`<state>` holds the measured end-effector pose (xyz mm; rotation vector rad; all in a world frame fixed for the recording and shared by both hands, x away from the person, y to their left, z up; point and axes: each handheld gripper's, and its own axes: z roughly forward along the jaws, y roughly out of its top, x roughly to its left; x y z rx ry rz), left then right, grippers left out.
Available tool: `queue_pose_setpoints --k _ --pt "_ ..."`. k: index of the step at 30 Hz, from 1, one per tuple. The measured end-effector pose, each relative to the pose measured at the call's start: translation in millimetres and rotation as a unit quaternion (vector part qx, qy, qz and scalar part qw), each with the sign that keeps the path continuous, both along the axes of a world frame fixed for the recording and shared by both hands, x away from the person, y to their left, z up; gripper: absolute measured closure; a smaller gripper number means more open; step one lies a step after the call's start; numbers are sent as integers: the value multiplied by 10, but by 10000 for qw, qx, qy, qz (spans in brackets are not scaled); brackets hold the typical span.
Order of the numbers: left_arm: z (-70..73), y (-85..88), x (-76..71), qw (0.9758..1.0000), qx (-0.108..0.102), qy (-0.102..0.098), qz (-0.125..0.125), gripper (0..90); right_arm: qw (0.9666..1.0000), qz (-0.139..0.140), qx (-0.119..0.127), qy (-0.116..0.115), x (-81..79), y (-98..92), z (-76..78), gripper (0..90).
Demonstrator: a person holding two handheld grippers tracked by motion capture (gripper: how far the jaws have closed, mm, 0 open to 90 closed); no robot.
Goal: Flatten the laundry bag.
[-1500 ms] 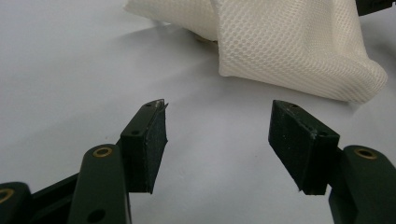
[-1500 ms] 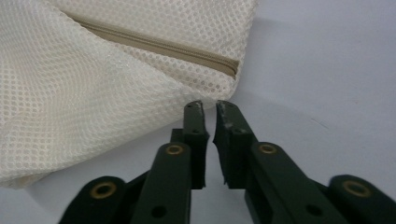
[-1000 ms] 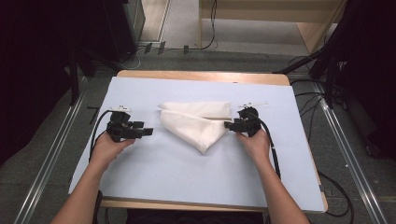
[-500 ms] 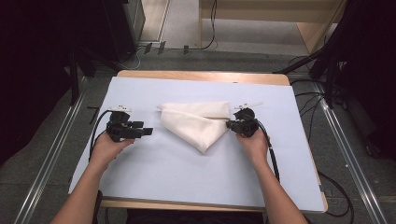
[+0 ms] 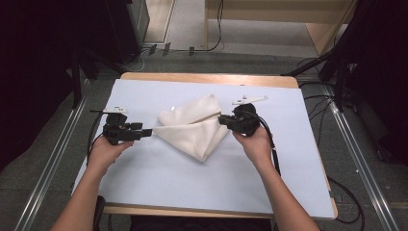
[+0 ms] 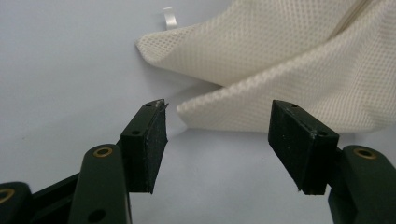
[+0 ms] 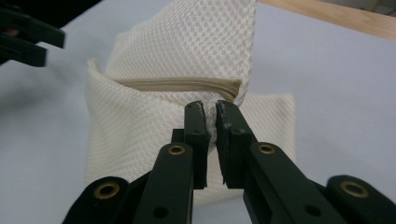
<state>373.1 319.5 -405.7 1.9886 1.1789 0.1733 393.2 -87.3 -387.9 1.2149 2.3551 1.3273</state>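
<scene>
Looking closely, we see the right gripper [image 7: 211, 109] has just closed, its jaws pinching the mesh bag [image 7: 154, 126] and hiding its corner, while the left gripper [image 6: 217, 135] is spread just beside it.

Count of items on the table [image 5: 144, 79], by kind:

Mesh bag [image 5: 195, 130]: one, cream, at the table's middle, with one zip [image 7: 180, 85].

Grippers: two, the left gripper [image 5: 144, 132] just left of the bag and the right gripper [image 5: 222, 120] at its right edge.

Mat [image 5: 159, 187]: one, pale blue, covering the table top.

Hands: two.
</scene>
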Motion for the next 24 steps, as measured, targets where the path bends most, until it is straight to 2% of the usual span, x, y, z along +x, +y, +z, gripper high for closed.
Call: queue_pose_setpoints --k 3,11,14,18,21,24 --pt "20 31 -11 10000 -5 -38 36 380 9997 207 102 -20 -23 120 35 843" --pt "19 140 -22 9997 12 -38 240 383 9976 685 48 76 -33 477 27 830" --pt "17 195 -28 9995 13 -21 323 384 9965 826 60 102 -42 558 30 788" --pt "18 262 -40 9991 -10 -17 420 385 9953 938 205 127 -56 547 92 670" --pt "14 302 -45 9988 -25 -13 498 385 9953 942 232 2 -94 491 188 619" --pt "17 335 -51 9986 -10 -23 535 386 9955 889 303 -132 -131 395 294 644"
